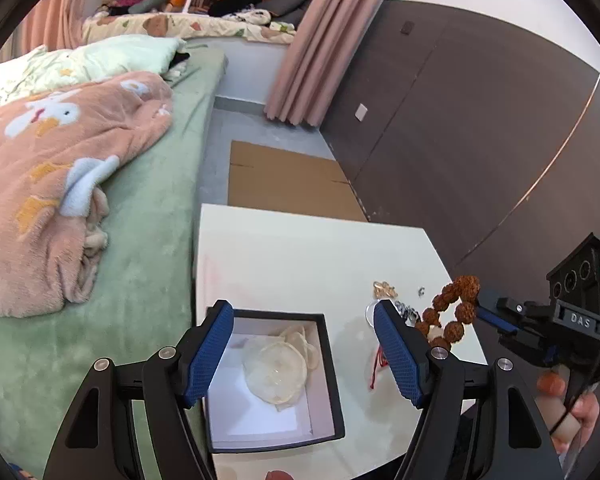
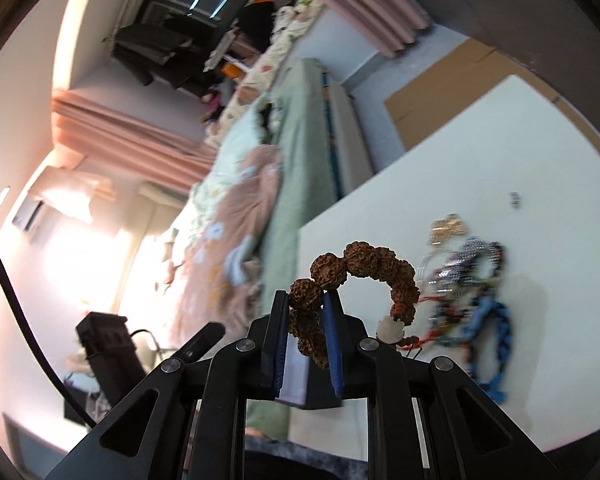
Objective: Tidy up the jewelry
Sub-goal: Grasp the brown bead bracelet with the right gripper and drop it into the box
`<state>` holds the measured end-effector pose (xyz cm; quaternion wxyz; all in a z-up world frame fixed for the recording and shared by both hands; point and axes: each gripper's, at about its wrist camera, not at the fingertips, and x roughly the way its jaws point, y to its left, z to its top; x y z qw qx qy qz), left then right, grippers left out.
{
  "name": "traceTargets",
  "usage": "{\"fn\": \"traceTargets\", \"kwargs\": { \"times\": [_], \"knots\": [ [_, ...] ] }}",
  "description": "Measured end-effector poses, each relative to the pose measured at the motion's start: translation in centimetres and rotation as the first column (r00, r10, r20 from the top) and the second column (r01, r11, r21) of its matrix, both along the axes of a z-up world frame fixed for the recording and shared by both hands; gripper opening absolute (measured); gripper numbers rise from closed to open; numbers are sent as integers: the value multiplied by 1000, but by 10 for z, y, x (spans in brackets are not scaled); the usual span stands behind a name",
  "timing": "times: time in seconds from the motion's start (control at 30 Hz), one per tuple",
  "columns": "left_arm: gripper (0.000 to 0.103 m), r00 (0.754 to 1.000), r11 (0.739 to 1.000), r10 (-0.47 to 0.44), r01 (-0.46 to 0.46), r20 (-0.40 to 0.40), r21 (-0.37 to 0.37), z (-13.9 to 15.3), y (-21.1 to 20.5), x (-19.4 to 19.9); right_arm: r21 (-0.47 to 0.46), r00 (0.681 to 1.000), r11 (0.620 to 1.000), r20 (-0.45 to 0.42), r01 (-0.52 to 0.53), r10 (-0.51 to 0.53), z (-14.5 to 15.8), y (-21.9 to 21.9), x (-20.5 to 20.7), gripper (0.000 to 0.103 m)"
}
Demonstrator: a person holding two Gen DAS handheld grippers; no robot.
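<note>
My right gripper (image 2: 306, 300) is shut on a brown seed-bead bracelet (image 2: 364, 270) and holds it in the air above the white table (image 2: 380, 216). The bracelet also shows in the left wrist view (image 1: 452, 312), hanging from the right gripper (image 1: 482, 306) at the table's right edge. My left gripper (image 1: 304, 312) is open and empty above an open black box (image 1: 336, 392) that holds a translucent pouch (image 1: 276, 372). A pile of other jewelry (image 2: 468, 292) lies on the table, with a gold piece (image 2: 448, 226) beside it.
A bed with a green cover (image 1: 148, 264) and a pink blanket (image 1: 60, 168) runs along the table's left side. Flat cardboard (image 1: 284, 180) lies on the floor beyond the table. A dark wall panel (image 1: 460, 140) stands to the right.
</note>
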<state>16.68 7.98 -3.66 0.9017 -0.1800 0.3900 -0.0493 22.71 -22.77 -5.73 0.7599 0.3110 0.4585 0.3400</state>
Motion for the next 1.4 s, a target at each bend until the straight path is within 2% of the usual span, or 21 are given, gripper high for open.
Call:
{"fn": "traceTargets", "kwargs": {
  "times": [0.3,0.5,0.57,0.63,0.87,1.03,1.4],
  "knots": [
    [73,997,998,56,-56,43,6,8,22,-6,65,993,991,32,-119,117,-2,50,-7,19],
    [73,989,991,130,-131,73,5,12,37,-13,101,978,972,12,-210,210,-10,93,-12,20],
    [73,988,991,137,-136,75,-15,10,41,-14,71,975,973,-16,-220,221,-15,104,-11,26],
    [73,986,989,147,-145,76,-35,9,45,-16,61,974,973,-41,-221,224,-24,112,-9,48],
    [73,986,989,145,-142,86,-50,9,42,-16,23,991,991,22,-132,131,-9,74,-6,66],
    [73,991,995,96,-92,88,-46,11,19,-10,-5,998,999,35,-50,50,-3,36,-1,67],
    [73,996,998,-49,46,69,37,4,-46,5,-95,999,994,10,45,-44,-7,-22,1,68]
  ]
}}
